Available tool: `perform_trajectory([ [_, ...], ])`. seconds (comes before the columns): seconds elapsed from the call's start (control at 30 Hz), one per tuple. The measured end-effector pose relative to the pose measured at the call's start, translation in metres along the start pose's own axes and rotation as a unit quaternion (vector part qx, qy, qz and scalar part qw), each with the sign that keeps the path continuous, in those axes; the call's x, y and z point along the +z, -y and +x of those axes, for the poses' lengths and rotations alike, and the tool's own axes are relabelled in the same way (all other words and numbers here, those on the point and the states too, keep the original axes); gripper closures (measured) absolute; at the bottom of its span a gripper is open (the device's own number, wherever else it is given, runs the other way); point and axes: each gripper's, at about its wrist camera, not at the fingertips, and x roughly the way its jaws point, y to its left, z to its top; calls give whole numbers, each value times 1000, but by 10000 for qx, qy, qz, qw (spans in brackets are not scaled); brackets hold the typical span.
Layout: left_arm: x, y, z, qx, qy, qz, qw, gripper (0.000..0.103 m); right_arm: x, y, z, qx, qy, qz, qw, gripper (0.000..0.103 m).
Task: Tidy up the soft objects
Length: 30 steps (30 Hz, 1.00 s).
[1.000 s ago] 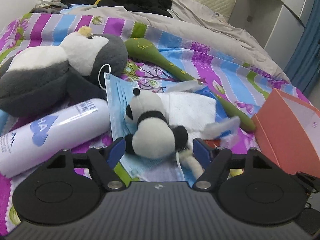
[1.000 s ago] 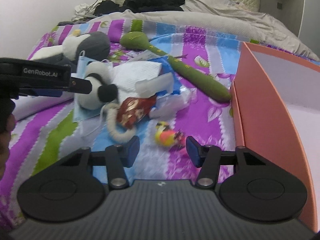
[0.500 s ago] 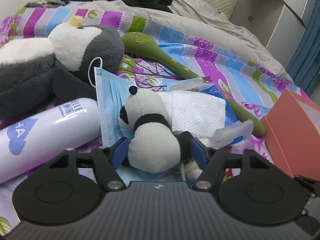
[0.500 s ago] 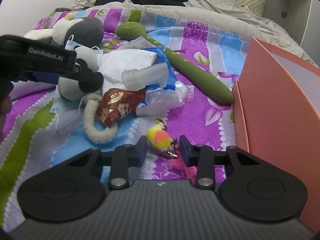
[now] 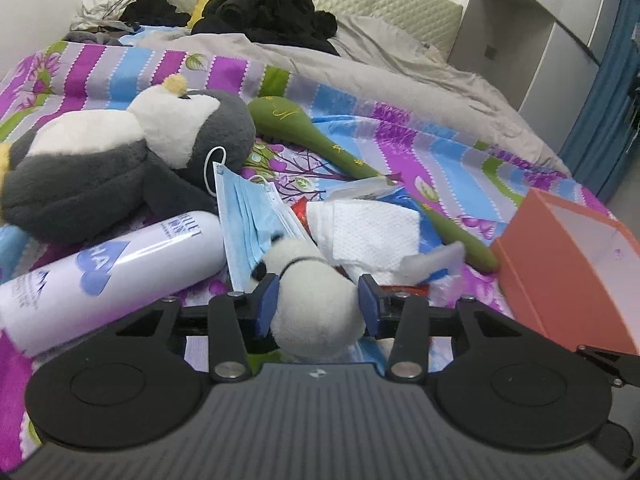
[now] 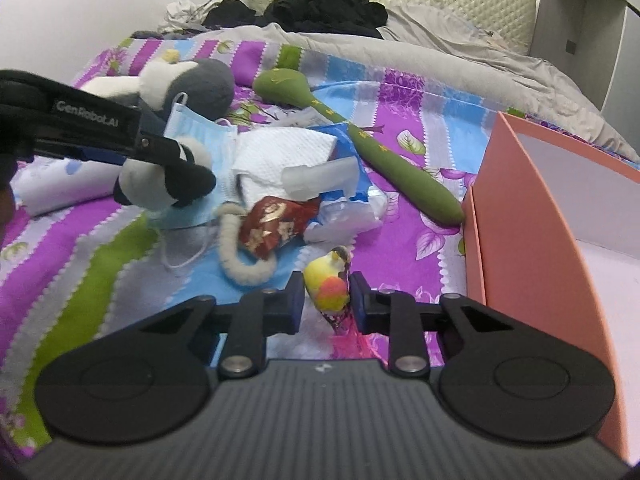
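My left gripper (image 5: 318,306) is shut on a small plush panda (image 5: 316,300), its blue pads pressed into the white body; it also shows from the side in the right wrist view (image 6: 160,178), lifted a little off the bedspread. My right gripper (image 6: 325,300) is closed around a small yellow and orange plush bird (image 6: 327,286). A big grey and white plush penguin (image 5: 120,160) lies at the left. A long green plush stick (image 5: 352,164) lies across the bed. An orange box (image 6: 532,216) stands open at the right.
A white spray bottle (image 5: 108,268), a blue face mask (image 5: 252,216), a white towel (image 5: 372,236), a red snack packet (image 6: 276,226) and a fluffy cord (image 6: 240,256) lie on the striped bedspread. Grey duvet (image 5: 380,76) and black clothes (image 5: 272,12) lie further back.
My left gripper has closed on the panda and raised it. My right gripper moved forward to the bird and closed around it.
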Motion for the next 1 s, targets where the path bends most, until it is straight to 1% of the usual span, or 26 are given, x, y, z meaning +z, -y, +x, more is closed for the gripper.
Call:
perform_trajectory([
  [0.2, -24, 3, -41, -126, -29, -88, 9999, 57, -5, -6, -30, 79, 53, 95, 9999, 76],
  [0.4, -58, 7, -77, -127, -107, -66, 9998, 60, -14, -12, -60, 156, 94, 152, 9997, 77],
  [0.5, -74, 5, -89, -132, -180, -47, 9997, 60, -21, -12, -75, 204, 62, 276, 9994, 77],
  [0.6, -91, 3, -95, -137, -340, 9, 9993, 61, -30, -8, -86, 255, -39, 518, 9983, 77],
  [0.8, -114, -1, -97, -238, -608, -31, 9979, 61, -51, -3, -86, 441, -329, 995, 9935, 78],
  [0.83, -116, -2, -98, -283, -593, -55, 9978, 59, -53, -2, -82, 454, -361, 1037, 9929, 78],
  [0.9, -116, -3, -96, -352, -564, -154, 9977, 52, -58, -2, -75, 428, -409, 1105, 9921, 78],
  [0.93, -117, -4, -95, -401, -557, -237, 9974, 44, -61, -1, -71, 389, -442, 1173, 9913, 78],
  [0.97, -118, -6, -94, -435, -566, -327, 9969, 39, -63, 1, -65, 368, -500, 1258, 9901, 78],
  [1.0, -117, -6, -91, -449, -592, -393, 9965, 37, -65, 2, -59, 374, -540, 1334, 9889, 78],
])
